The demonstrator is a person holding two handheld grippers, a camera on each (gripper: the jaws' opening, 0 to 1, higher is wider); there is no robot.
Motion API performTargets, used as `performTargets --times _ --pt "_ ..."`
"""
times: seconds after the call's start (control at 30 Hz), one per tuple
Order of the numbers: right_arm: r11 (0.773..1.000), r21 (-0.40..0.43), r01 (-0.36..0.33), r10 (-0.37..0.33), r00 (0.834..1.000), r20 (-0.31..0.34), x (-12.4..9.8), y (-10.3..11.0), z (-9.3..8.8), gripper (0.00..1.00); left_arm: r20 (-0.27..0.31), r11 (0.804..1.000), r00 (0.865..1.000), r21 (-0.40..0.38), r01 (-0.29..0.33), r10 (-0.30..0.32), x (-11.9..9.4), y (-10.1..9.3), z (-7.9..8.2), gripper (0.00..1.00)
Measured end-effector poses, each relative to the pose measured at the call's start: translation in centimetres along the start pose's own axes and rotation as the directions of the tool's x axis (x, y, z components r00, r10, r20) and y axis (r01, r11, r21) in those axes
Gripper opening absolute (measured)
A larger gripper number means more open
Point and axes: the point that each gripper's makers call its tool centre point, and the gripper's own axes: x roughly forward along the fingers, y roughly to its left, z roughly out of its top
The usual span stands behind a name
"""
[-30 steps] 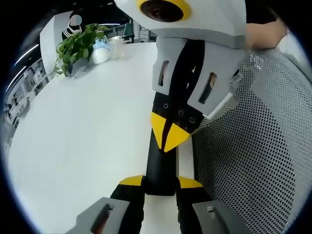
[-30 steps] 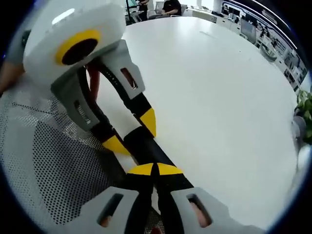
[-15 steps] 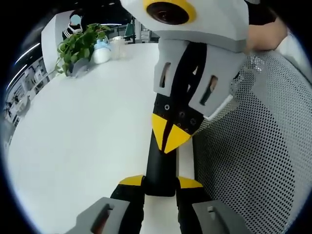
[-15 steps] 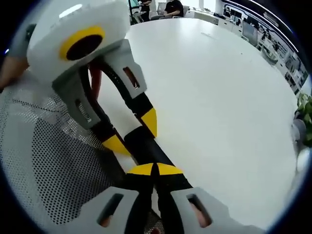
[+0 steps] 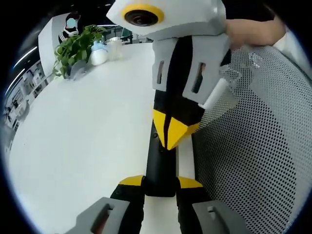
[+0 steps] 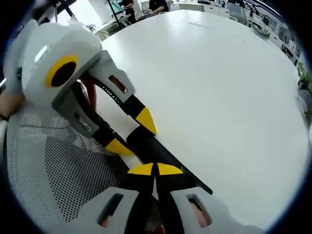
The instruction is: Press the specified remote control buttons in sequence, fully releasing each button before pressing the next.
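- While the remote (image 5: 161, 163) lies on the white table (image 5: 83, 136), the left gripper (image 5: 161, 181) has its yellow-tipped jaws set narrowly either side of the near end, so the remote looks clamped and steadied.
- From the other side, the right gripper (image 6: 155, 169) shows its jaws drawn together, tips touching, resting on or just above the dark face of the remote (image 6: 161, 156); whether a button is actually pressed down I cannot tell.
- Judging from this, the pressing sequence is under way, but no buttons, display or indicator are legible, so how many presses are done and how many remain cannot be read.
- The remote sits close to the table's edge, just beside a grey mesh chair back (image 5: 253, 146).
- Elsewhere the table is smooth, white and round-edged; a leafy potted plant (image 5: 73, 46) and a small white bottle (image 5: 100, 51) stand at its far side.
- Beyond lies a bright open office with desks and seated people in the distance.
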Motion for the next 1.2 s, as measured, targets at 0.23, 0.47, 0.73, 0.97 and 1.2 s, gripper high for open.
performTargets --times 0.23,0.47,0.73,0.97,1.2 --pt "0.997 0.071 -0.029 0.019 0.989 0.144 -3.5 -0.2 2.3 0.00 -0.002 1.000 1.000 0.006 0.001 -0.001 0.0 0.0 0.0 0.25" --pt "1.000 0.021 0.015 -0.022 0.941 0.338 -9.5 -0.2 5.4 0.00 -0.007 1.000 1.000 0.024 -0.001 0.001 0.1 0.0 0.0 0.25" --pt "0.989 0.149 0.011 -0.102 0.779 0.618 -17.0 -1.2 7.2 0.00 -0.015 0.999 1.000 0.043 -0.004 0.005 0.1 0.0 0.0 0.25" --pt "0.946 0.285 0.156 -0.315 0.654 0.688 -22.0 -5.0 5.5 0.00 -0.014 0.999 1.000 0.039 -0.004 0.004 0.0 0.0 0.0 0.25" --pt "0.878 0.365 0.309 -0.478 0.559 0.677 -24.4 -8.4 2.0 0.03 -0.014 0.999 1.000 0.040 -0.004 0.004 0.1 0.0 0.0 0.25"
